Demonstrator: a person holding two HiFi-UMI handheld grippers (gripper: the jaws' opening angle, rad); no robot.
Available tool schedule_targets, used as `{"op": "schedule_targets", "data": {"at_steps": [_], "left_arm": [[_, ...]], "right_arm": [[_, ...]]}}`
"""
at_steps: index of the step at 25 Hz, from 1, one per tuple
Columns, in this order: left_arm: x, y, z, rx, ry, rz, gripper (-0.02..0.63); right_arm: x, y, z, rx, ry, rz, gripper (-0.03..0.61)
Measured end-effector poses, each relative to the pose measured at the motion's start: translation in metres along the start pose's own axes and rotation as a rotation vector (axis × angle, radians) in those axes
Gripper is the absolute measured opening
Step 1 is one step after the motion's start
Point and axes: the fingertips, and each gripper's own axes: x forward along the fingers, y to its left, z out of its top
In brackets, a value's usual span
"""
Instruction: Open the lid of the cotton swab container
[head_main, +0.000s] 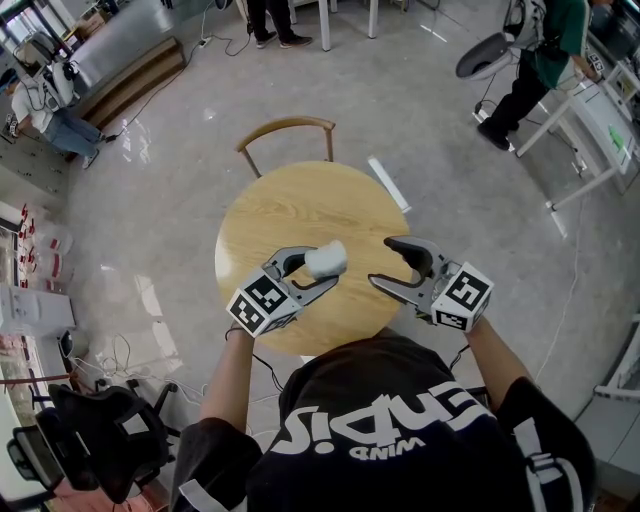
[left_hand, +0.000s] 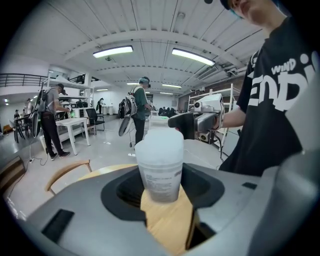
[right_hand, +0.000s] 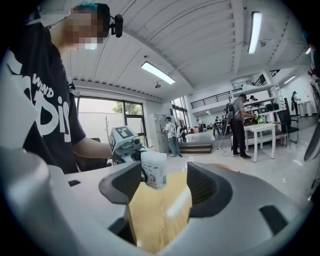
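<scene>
The left gripper (head_main: 322, 268) clenched its jaws on the translucent cotton swab container (head_main: 326, 259), holding it above the round wooden tabletop (head_main: 300, 200); the right gripper (head_main: 381, 262) hovered just beside it, jaws released and spread wide, nothing gripped between them; the container stood apart from their tips.

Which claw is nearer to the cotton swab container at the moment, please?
Left. The left claw grips the container; the right claw stands open to its right, not touching it.
</scene>
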Motion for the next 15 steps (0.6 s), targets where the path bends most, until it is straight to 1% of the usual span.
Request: {"op": "schedule_targets", "data": {"at_steps": [9,15], "left_arm": [[0.007,-0.012,0.005,0.032,-0.002,-0.055,0.227],[0.013,-0.022,0.003,0.065,0.0,-0.09,0.225]], "right_arm": [[0.023,0.009,-0.001,-0.058,0.058,0.116,0.267],[0.036,0.021,-0.008,-0.074,0.082,0.17,0.267]]}}
